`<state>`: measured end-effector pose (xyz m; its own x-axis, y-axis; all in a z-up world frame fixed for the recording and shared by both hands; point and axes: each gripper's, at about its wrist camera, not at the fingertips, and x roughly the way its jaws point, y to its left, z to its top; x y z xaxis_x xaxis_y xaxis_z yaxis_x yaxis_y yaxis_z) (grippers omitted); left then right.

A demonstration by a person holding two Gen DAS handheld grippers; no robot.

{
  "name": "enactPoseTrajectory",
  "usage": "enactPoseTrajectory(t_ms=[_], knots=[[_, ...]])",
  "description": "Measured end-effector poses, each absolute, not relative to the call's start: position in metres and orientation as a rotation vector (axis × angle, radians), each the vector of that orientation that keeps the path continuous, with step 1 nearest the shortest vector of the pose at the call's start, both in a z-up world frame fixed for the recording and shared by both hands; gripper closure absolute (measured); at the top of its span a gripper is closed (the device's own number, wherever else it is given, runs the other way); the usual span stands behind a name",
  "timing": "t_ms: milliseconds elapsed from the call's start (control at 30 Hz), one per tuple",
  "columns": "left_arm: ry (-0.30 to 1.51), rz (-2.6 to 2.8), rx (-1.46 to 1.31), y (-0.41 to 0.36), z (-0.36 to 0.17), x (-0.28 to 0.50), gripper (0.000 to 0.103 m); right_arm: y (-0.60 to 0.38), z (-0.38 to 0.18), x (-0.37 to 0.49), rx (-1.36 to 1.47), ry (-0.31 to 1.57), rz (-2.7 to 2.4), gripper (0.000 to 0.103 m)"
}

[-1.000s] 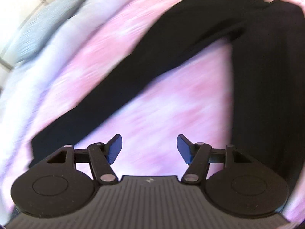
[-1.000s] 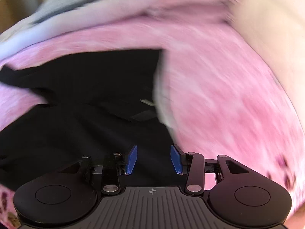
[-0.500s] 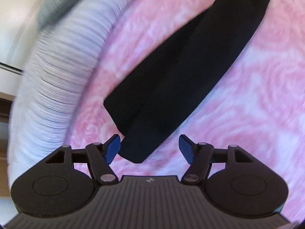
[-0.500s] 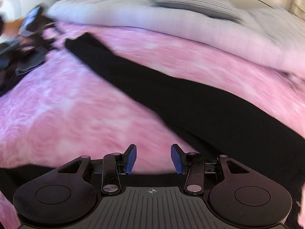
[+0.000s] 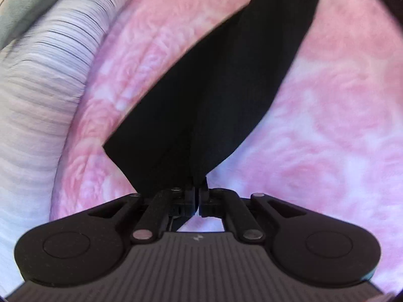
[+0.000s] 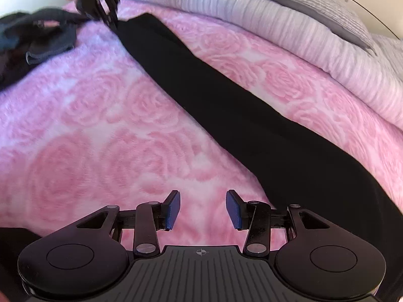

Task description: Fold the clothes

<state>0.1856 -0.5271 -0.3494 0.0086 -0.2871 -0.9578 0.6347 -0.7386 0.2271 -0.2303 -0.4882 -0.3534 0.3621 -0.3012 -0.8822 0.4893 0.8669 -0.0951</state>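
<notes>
1. Closed within the last half second: left gripper (image 5: 197,197) fingers, now clamped on the black trousers (image 5: 214,95) hem, far left on the pink bed (image 6: 105,130).
2. Hung half open and empty over the near bedding: right gripper (image 6: 203,210), likely ready for the waist end.

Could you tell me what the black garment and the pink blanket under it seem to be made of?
Black garment: likely a thin matte knit or woven cloth; it lies flat, drapes limply, shows no sheen. Pink blanket: probably plush fleece; fuzzy nap with raised rose shapes pressed in.
</notes>
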Motion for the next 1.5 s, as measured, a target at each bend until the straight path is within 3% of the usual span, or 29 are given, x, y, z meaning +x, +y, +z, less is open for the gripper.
enactPoseTrajectory(t_ms=[133, 300, 433, 567, 767, 800, 900, 1000, 1100, 1167, 1200, 1400, 1500], knots=[[0.469, -1.899, 1.507, -0.488, -0.269, 0.186, 0.103, -0.490, -0.362, -0.221, 0.209, 1.095, -0.491, 0.059], [0.587, -1.915, 1.422, -0.513, -0.201, 0.200, 0.101, -0.479, -0.347, -0.216, 0.203, 1.074, -0.450, 0.059], [0.607, -1.736, 1.420, -0.557, -0.245, 0.211, 0.087, -0.478, -0.335, -0.221, 0.224, 1.056, -0.482, 0.058], [0.474, -1.499, 1.569, -0.561, -0.316, 0.206, 0.072, -0.477, -0.338, -0.230, 0.245, 1.069, -0.523, 0.058], [0.233, -1.666, 1.528, -0.479, -0.340, 0.155, 0.067, -0.477, -0.356, -0.245, 0.263, 1.129, -0.561, 0.057], [0.198, -1.737, 1.548, -0.461, -0.347, 0.141, 0.063, -0.478, -0.359, -0.247, 0.263, 1.139, -0.565, 0.057], [-0.025, -1.823, 1.728, -0.418, -0.383, 0.105, 0.063, -0.480, -0.363, -0.251, 0.263, 1.159, -0.577, 0.057], [-0.243, -1.720, 1.847, -0.404, -0.422, 0.091, 0.063, -0.483, -0.367, -0.253, 0.263, 1.173, -0.591, 0.057], [-0.232, -1.653, 1.831, -0.417, -0.433, 0.097, 0.064, -0.484, -0.368, -0.255, 0.243, 1.187, -0.607, 0.057], [-0.200, -1.609, 1.822, -0.426, -0.431, 0.103, 0.097, -0.486, -0.370, -0.258, 0.222, 1.200, -0.622, 0.057], [-0.182, -1.591, 1.813, -0.429, -0.426, 0.106, 0.103, -0.487, -0.372, -0.259, 0.212, 1.206, -0.629, 0.056], [-0.087, -1.655, 1.745, -0.400, -0.372, 0.120, 0.103, -0.499, -0.366, -0.278, 0.185, 1.211, -0.685, 0.056], [-0.058, -1.667, 1.780, -0.372, -0.370, 0.119, 0.103, -0.505, -0.351, -0.292, 0.232, 1.161, -0.700, 0.056]])
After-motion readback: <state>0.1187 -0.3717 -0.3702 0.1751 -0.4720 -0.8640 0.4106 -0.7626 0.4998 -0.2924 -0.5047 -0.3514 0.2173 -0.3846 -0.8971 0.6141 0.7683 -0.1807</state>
